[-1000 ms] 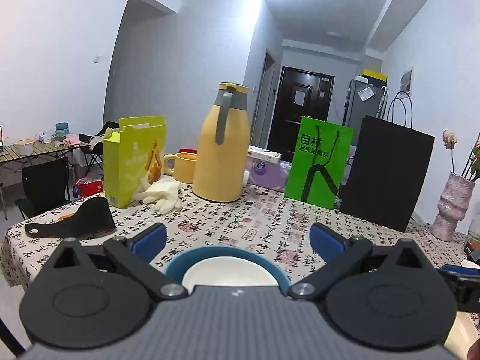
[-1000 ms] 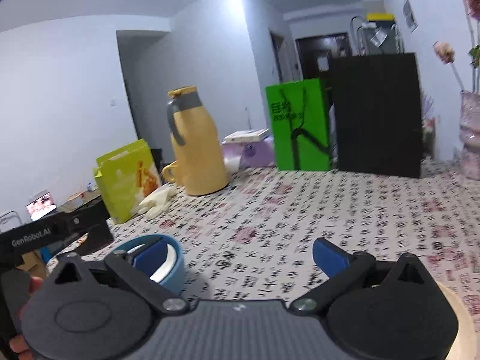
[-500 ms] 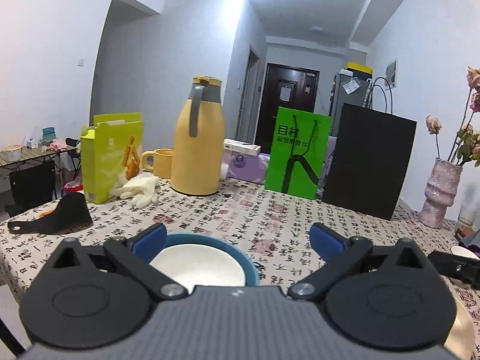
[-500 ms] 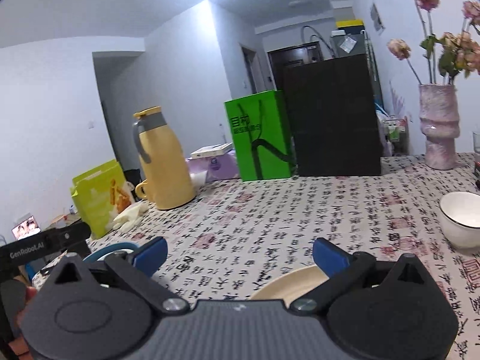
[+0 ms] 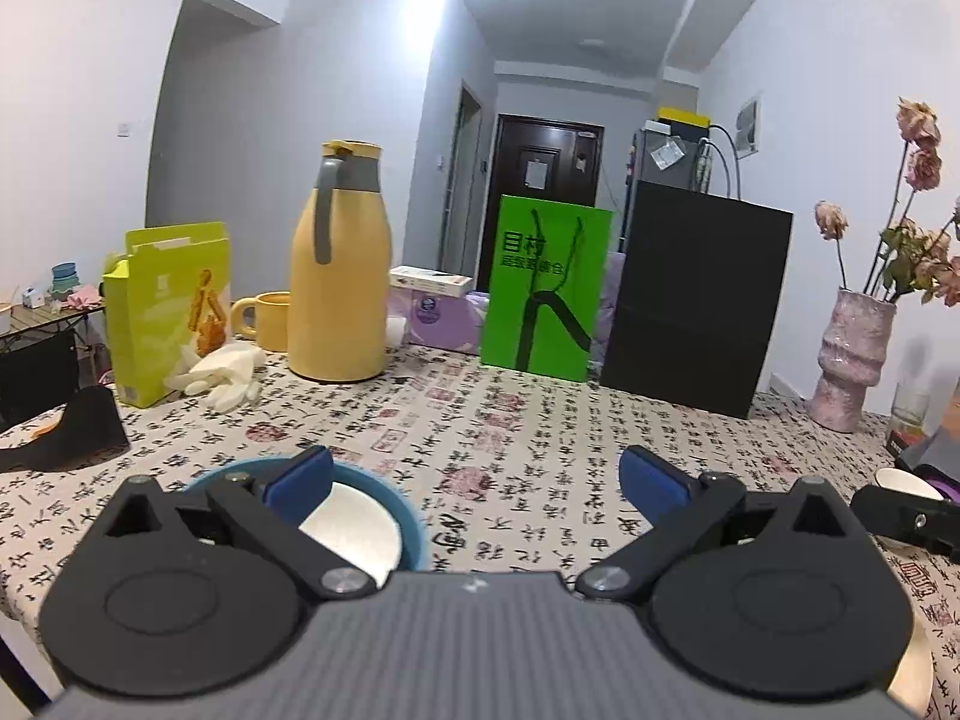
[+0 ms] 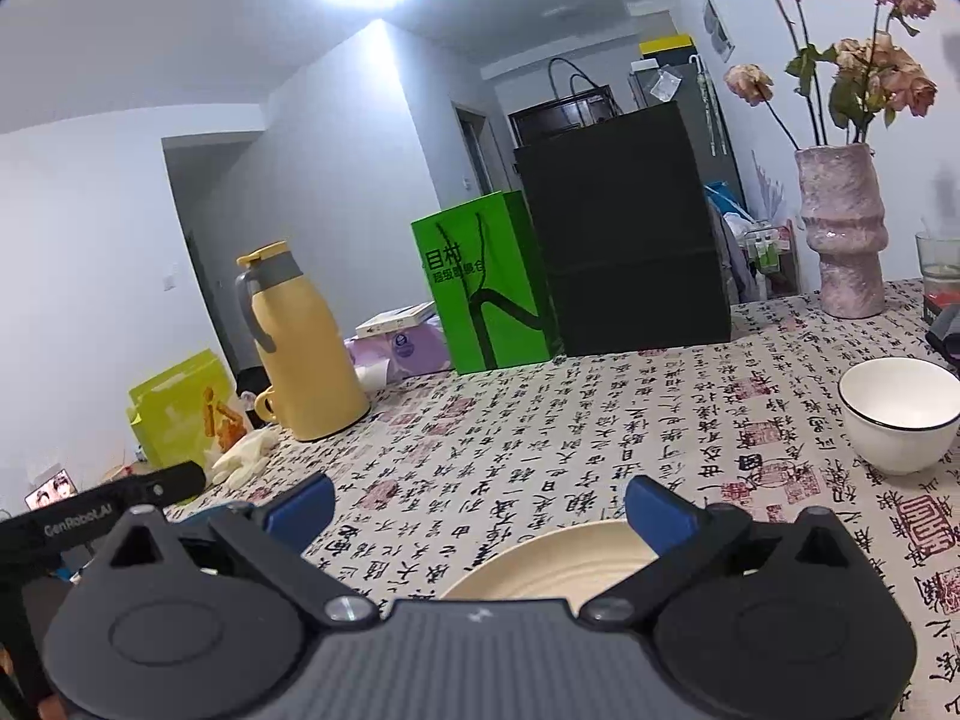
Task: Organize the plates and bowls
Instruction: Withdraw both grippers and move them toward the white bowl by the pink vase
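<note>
In the left wrist view, the left gripper (image 5: 474, 471) has its fingers (image 5: 300, 471) spread wide with nothing between them, low over the counter (image 5: 510, 420) and its calligraphy-print cloth. One blue bowl (image 5: 360, 525) with a white inside sits on the cloth right under the left finger, which overlaps its near rim; the gripper body hides the bowl's near side. At the far right edge one white bowl (image 5: 900, 483) shows only partly behind a black piece of the other gripper. Further back stand one yellow thermos jug (image 5: 339, 264), one yellow mug (image 5: 264, 321) just beside it, one yellow-green box (image 5: 165, 312), a pair of white gloves (image 5: 219, 375), one green paper bag (image 5: 546, 288), one black paper bag (image 5: 696, 306) and one pink vase (image 5: 855, 351) with dried flowers. In the right wrist view, the right gripper (image 6: 477, 507) also has its fingers (image 6: 657, 507) held wide apart, holding nothing. One cream plate (image 6: 558, 561) lies on the counter just below them, nearer the right finger, its near half covered by the gripper body. One white bowl with a dark rim line stands apart to the right of the plate on the cloth. A sliver of the blue bowl (image 6: 201, 516) peeks out behind the left finger, beside the black body of the left gripper. The thermos jug, green bag, black bag and vase line the back of the counter, well apart from the plate.
</note>
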A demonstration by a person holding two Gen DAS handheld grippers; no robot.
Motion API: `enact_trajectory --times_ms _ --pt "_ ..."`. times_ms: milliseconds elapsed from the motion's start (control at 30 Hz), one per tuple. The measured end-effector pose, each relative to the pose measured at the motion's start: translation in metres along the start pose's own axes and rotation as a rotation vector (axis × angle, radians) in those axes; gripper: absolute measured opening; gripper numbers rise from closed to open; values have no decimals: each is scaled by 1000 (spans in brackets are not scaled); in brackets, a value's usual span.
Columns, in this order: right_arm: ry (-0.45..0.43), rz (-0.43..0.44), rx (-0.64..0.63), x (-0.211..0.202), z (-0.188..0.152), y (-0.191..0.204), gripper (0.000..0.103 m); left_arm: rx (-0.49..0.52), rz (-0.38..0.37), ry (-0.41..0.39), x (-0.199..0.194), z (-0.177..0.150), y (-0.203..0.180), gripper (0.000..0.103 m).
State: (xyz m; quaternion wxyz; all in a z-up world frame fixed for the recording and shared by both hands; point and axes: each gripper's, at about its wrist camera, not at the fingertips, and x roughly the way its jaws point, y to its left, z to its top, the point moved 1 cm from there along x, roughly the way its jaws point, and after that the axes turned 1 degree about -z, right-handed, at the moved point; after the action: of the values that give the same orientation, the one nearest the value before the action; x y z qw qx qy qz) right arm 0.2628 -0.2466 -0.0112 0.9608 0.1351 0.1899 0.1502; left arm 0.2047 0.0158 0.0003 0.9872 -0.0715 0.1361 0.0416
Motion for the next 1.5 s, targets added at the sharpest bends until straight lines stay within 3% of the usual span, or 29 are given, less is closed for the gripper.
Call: enact_trajectory --times_ms 800,1500 --pt "-34 -91 38 -9 13 -67 103 38 -114 10 29 -1 -75 103" --pt "-90 -149 17 -5 52 -114 103 47 -217 14 60 20 -138 103"
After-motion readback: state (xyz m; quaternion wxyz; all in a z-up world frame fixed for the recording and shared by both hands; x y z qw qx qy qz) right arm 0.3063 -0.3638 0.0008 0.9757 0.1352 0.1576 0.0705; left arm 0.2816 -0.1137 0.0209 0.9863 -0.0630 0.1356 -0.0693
